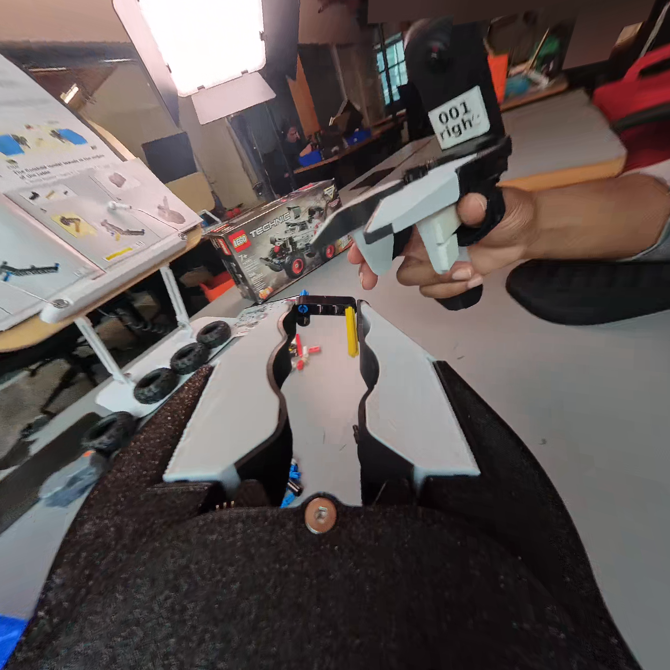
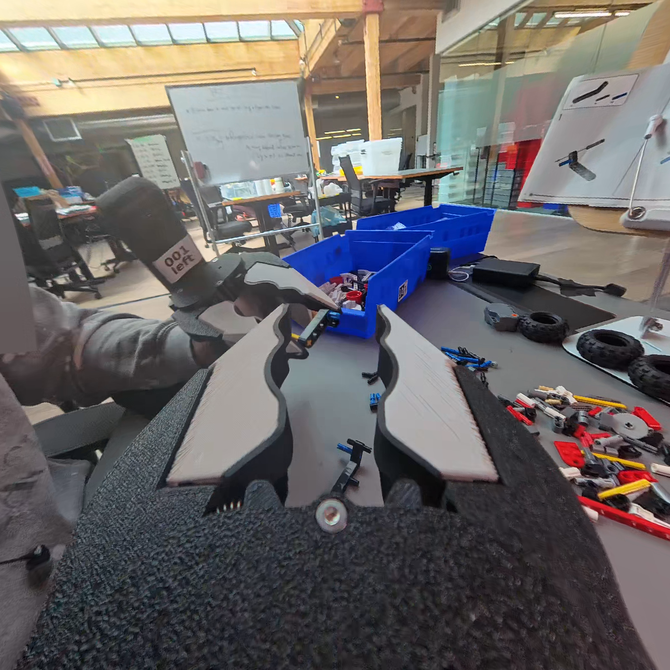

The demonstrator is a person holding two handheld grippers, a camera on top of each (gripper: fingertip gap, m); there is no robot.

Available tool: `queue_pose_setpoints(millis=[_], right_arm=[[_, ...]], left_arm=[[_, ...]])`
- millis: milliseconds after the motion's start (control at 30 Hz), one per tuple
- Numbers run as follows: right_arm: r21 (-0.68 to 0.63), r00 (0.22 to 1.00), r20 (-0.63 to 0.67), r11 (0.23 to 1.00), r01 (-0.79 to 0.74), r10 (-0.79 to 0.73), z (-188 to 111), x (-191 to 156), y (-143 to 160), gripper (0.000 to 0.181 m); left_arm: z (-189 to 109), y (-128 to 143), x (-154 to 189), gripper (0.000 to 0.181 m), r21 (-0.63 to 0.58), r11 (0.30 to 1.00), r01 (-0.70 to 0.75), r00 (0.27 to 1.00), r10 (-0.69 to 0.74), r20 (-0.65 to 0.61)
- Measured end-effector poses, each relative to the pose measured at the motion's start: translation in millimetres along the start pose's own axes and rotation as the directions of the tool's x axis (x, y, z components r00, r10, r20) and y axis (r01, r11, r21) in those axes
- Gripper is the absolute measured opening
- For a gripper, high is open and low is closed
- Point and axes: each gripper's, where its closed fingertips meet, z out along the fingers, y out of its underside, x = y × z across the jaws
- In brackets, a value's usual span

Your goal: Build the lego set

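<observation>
Black Technic beam (image 1: 325,304) with a blue pin and yellow axle (image 1: 351,331), pinched at the fingertips of the left hand-held gripper (image 1: 324,308), raised over the grey bench (image 1: 525,417). Right hand-held gripper (image 2: 331,315) spread wide, holding nothing, above loose blue and black pins (image 2: 466,357). Beyond, blue parts bin (image 2: 384,275); rightward, mixed red, yellow and grey pieces (image 2: 598,446) beside black tyres (image 2: 605,348).
</observation>
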Motion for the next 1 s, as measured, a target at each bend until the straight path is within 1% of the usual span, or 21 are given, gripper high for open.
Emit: queue_pose_setpoints(millis=[33,100,133,200,267,367,433,533,600,633,700,767,867,1000], right_arm=[[0.0,0.999,0.049,1.0,0.0,0.0,-6,-1,2,0.04],[-0.005,0.998,0.056,0.999,-0.035,0.036,-12,5,6,0.038],[-0.015,0.997,0.071,0.999,-0.029,0.03,-13,3,10,0.033],[-0.046,0.996,0.072,0.997,0.056,-0.052,-11,1,18,0.029],[-0.082,0.979,0.059,0.977,0.197,-0.193,-9,-3,27,0.028],[-0.09,0.928,0.019,0.924,0.371,-0.371,-8,-5,30,0.022],[-0.09,0.908,0.023,0.903,0.419,-0.419,-7,-9,29,0.019],[-0.107,0.893,0.06,0.886,0.451,-0.447,-7,-16,34,0.016],[-0.115,0.916,0.091,0.91,0.399,-0.39,-7,-19,37,0.012],[-0.109,0.938,0.119,0.935,0.339,-0.326,-8,-22,37,0.011],[-0.12,0.977,0.156,0.979,0.166,-0.146,-8,-22,37,0.011],[-0.14,0.985,0.174,0.99,0.006,0.019,-10,-18,37,0.012],[-0.206,0.97,0.152,0.966,-0.157,0.19,-8,-10,47,0.018],[-0.261,0.916,0.135,0.905,-0.335,0.378,-3,-11,58,0.027]], left_arm=[[-3,-2,-2,0.033,0.034,0.996,0.085,0.996,-0.084,-0.035],[-7,-7,-3,0.033,0.08,0.971,0.225,0.97,-0.215,-0.115],[-8,-9,-2,0.033,0.096,0.955,0.281,0.951,-0.264,-0.159],[-11,-13,0,0.033,0.117,0.923,0.366,0.915,-0.334,-0.228],[-14,-17,6,0.033,0.122,0.899,0.422,0.878,-0.371,-0.303],[-15,-16,15,0.033,0.093,0.881,0.464,0.837,-0.402,-0.372],[-13,-12,22,0.033,0.06,0.888,0.457,0.828,-0.399,-0.393],[-10,-6,34,0.033,0.013,0.896,0.444,0.814,-0.397,-0.424],[-7,-1,41,0.033,-0.014,0.912,0.41,0.821,-0.376,-0.43],[-7,0,44,0.033,-0.022,0.919,0.393,0.826,-0.364,-0.43],[-5,4,47,0.033,-0.036,0.933,0.359,0.84,-0.34,-0.424],[-3,9,47,0.033,-0.048,0.954,0.295,0.875,-0.289,-0.388],[1,17,46,0.033,-0.068,0.979,0.194,0.922,-0.206,-0.329],[4,27,46,0.033,-0.104,0.994,0.042,0.962,-0.068,-0.264]])
